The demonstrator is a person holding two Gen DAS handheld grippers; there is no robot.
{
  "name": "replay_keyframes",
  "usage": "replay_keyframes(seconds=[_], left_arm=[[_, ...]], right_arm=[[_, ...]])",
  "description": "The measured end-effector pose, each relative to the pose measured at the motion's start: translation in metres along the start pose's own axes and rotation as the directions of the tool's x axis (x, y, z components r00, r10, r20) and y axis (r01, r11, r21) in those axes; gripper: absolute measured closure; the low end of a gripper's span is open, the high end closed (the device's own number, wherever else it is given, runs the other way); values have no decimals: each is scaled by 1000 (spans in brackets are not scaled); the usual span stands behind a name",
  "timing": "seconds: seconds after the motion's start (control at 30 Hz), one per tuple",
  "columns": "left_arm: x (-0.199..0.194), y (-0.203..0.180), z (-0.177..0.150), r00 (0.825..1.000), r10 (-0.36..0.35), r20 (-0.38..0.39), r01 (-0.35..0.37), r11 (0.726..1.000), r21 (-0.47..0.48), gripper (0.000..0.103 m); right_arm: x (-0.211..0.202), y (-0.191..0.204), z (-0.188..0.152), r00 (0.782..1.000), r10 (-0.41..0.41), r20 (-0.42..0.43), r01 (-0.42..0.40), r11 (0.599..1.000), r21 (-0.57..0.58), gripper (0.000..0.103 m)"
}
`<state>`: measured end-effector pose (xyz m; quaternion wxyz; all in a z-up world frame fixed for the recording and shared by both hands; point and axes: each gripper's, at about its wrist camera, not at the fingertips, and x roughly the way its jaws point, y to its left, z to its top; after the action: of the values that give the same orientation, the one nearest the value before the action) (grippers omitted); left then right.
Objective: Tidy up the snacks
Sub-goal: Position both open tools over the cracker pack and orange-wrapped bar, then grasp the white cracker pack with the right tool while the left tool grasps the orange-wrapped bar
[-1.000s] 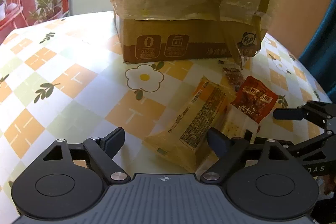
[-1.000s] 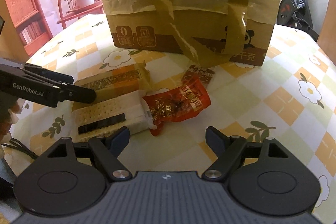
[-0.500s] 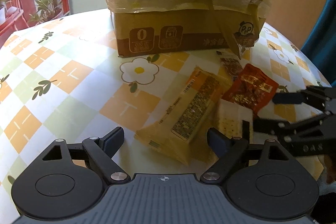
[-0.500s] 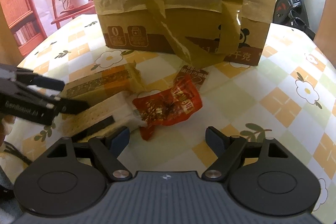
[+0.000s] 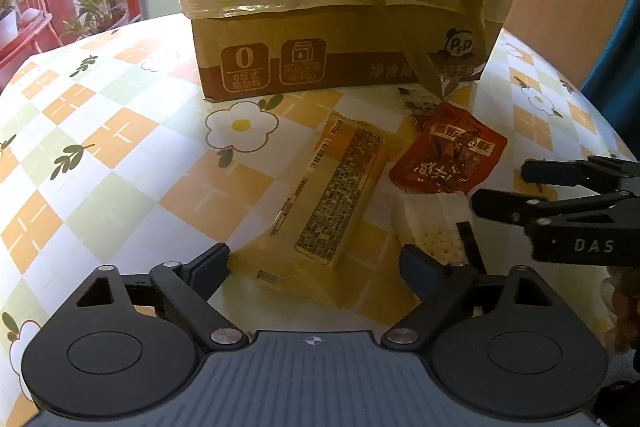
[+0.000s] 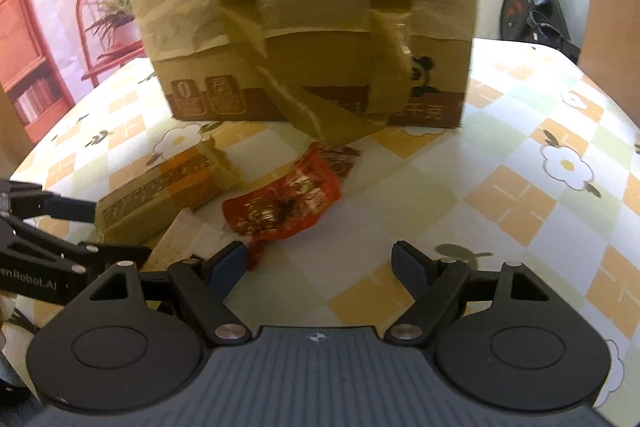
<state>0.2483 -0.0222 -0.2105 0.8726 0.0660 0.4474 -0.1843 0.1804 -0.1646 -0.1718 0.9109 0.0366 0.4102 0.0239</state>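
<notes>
Left gripper (image 5: 316, 263) nearer; four snack packets (image 5: 336, 195), one box (image 5: 344, 27).

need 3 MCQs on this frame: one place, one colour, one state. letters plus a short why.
1. Where does the cardboard box stand relative to the snack packets?
A. behind them on the table
B. on top of them
C. on the floor

2. What colour is the packet lying nearest the box?
A. blue
B. red
C. white

3. What is between the left gripper fingers?
A. nothing at all
B. the box
C. the near end of the long yellow packet, jaws opening, not pressed

Answers: 1 A, the box stands past the packets on the checked tablecloth. 2 B, its wrapper is red. 3 C, the yellow packet's end lies in the gap with both pads clear of it.
</notes>
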Motion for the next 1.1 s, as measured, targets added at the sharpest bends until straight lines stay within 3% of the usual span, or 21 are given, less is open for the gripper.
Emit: replay_keyframes(seconds=[0.23,0.33,0.4,0.43,0.47,0.6,0.87,1.1], left_arm=[[8,-6,8,1000,1,4,-1,1000,-12,8],[9,1,12,999,-30,11,31,999,-31,10],[6,9,14,999,-31,18,32,999,-36,23],[6,12,15,1000,-20,19,21,1000,-24,37],[5,15,16,999,-29,16,29,1000,-8,39],[1,30,12,998,-62,30,63,997,-43,40],[-9,42,-3,998,22,62,-11,985,-173,40],[-20,60,-16,996,48,80,-27,970,-243,40]], right_arm=[[-10,-14,1,1000,-13,14,12,999,30,21],[-15,-16,0,1000,-5,14,5,1000,26,21],[-18,-14,-2,1000,-7,13,6,1000,24,21],[-19,-14,-3,1000,-8,10,7,1000,27,21],[-18,-13,-4,1000,-6,6,6,1000,31,21],[-17,-8,-2,1000,3,-6,-2,1000,29,21],[-18,20,6,995,79,-57,-82,996,-43,21],[-7,49,1,973,171,-155,-187,978,-97,21]])
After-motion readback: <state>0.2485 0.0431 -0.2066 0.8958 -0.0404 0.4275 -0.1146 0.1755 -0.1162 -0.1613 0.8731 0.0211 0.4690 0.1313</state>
